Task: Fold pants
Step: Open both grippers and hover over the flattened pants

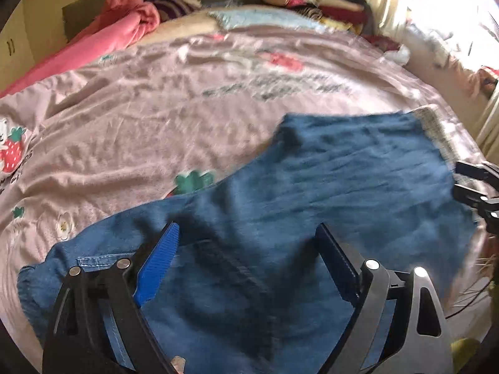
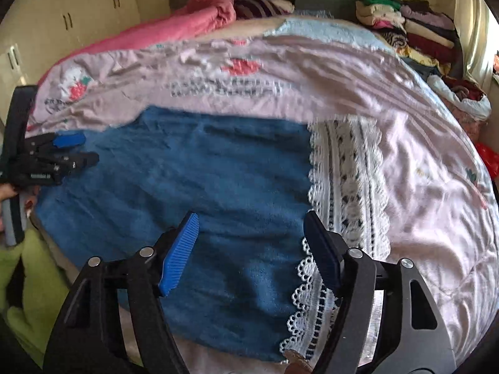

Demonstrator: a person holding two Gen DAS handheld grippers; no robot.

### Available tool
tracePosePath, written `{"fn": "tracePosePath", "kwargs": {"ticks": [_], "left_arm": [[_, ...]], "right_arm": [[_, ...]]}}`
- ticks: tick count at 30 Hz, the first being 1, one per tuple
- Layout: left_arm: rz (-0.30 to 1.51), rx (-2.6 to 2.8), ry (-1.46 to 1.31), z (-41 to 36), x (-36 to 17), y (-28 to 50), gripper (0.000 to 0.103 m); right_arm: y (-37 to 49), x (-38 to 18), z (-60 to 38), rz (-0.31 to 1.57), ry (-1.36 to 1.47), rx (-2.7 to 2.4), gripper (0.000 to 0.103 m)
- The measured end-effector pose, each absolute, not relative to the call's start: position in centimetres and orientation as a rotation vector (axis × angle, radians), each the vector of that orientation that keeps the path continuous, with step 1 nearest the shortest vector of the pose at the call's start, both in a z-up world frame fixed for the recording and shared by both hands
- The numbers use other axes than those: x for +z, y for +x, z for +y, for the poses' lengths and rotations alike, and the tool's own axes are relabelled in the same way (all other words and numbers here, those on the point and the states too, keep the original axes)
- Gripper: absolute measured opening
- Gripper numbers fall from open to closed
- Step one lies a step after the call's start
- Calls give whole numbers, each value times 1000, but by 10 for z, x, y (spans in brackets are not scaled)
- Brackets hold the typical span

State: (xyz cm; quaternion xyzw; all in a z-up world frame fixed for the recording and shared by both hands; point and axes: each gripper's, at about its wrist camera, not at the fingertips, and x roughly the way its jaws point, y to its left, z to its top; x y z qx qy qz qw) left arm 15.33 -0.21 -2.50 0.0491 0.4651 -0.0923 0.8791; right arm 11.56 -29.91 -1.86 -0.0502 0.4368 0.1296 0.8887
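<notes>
Blue denim pants [image 1: 327,187] lie spread flat on a pink bedspread [image 1: 140,118] printed with strawberries and flowers, near the front edge of the bed. Seen from the left wrist, the left gripper [image 1: 248,240] hangs above the waistband end, its two blue-padded fingers spread wide with only cloth showing below the gap; the pads grip nothing. From the right wrist, the right gripper [image 2: 251,227] hovers over the other end of the pants, where a white lace trim [image 2: 346,193] borders the denim. Its fingers are also parted, with nothing held between them; the left pad sits above the blue fabric, the right pad above the lace. Each gripper appears at the edge of the other's view. Folded clothes [image 2: 414,28] are stacked at the far corner, and a pink blanket [image 2: 193,21] lies bunched along the far side.
</notes>
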Motion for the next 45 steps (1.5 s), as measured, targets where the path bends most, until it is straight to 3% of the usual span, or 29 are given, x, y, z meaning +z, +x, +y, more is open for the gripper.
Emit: {"fn": "tracePosePath", "kwargs": {"ticks": [2,9,16,21,28,35,45], "left_arm": [[968,-165,69,13,-31,157,92],[950,-165,-15,41,-40,158,92],[881,-190,-54,37,-10,128,95],[878,-237,1,17,-5,99,96],[958,-231,157,-7,-37,82,98],[939,-233,180,-7,-46,81,99],[889,-232,127,-2,-10,77,98]], "right_arm": [[115,-27,-307,928,-116,232,64],[116,-35,-322,942,-29,232,65],[94,-8,-317,905,16,267,68],[78,-5,-289,909,-25,340,68],[75,-40,-267,1017,-39,341,78],[77,-37,-266,1027,-54,369,82],[70,-3,-303,923,42,315,83]]}}
